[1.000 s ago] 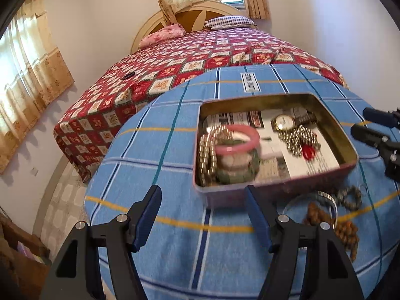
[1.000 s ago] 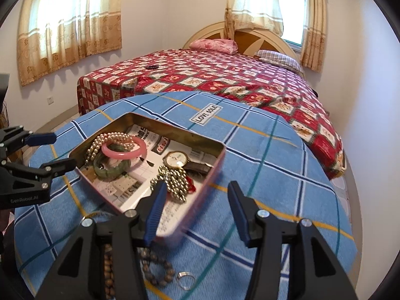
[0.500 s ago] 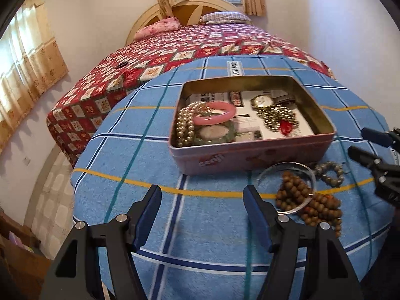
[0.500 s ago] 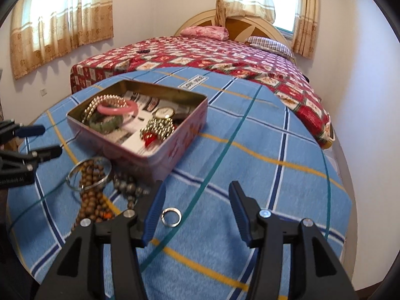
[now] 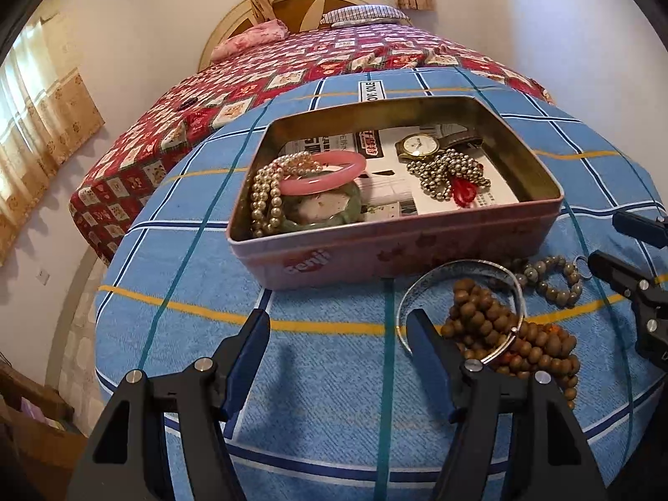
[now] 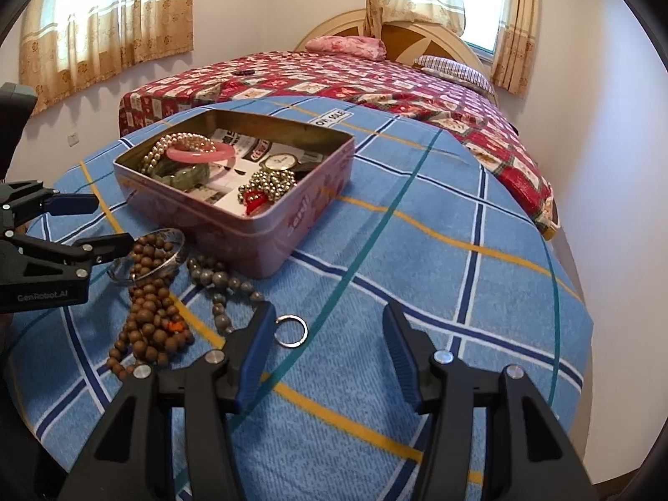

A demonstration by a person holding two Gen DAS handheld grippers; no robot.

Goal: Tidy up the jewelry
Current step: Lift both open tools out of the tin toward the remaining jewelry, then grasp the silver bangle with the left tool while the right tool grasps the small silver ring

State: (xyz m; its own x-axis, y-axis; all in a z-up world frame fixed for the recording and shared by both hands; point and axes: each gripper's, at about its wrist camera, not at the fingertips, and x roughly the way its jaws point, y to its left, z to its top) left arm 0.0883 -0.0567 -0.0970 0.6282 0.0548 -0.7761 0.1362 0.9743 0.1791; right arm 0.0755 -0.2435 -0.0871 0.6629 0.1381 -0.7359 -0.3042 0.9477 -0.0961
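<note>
A pink tin box (image 5: 417,246) (image 6: 267,246) stands open on the blue checked cloth. Inside lie a pearl strand (image 5: 267,192), a pink bangle (image 5: 330,171), a green bangle (image 5: 334,213), a watch (image 5: 417,146) and a bead chain with a red pendant (image 5: 455,179). In front of the tin lie a silver bangle (image 5: 421,288) (image 6: 175,256), brown wooden beads (image 5: 522,342) (image 6: 150,317), a grey bead bracelet (image 5: 551,279) (image 6: 221,284) and a small metal ring (image 6: 291,331). My left gripper (image 5: 338,355) is open over bare cloth, left of the bangle. My right gripper (image 6: 330,338) is open, the ring by its left finger.
A bed with a red patterned cover (image 5: 317,62) (image 6: 375,79) lies beyond the round table. The table edge (image 5: 100,325) curves close on the left, with floor below. Curtained windows (image 6: 104,21) line the walls. Blue cloth (image 6: 459,275) stretches right of the tin.
Both grippers have drawn back from the tin and sunk lower. The loose jewelry in front of the tin has come into fuller view. Neither pair of jaws changed its width.
</note>
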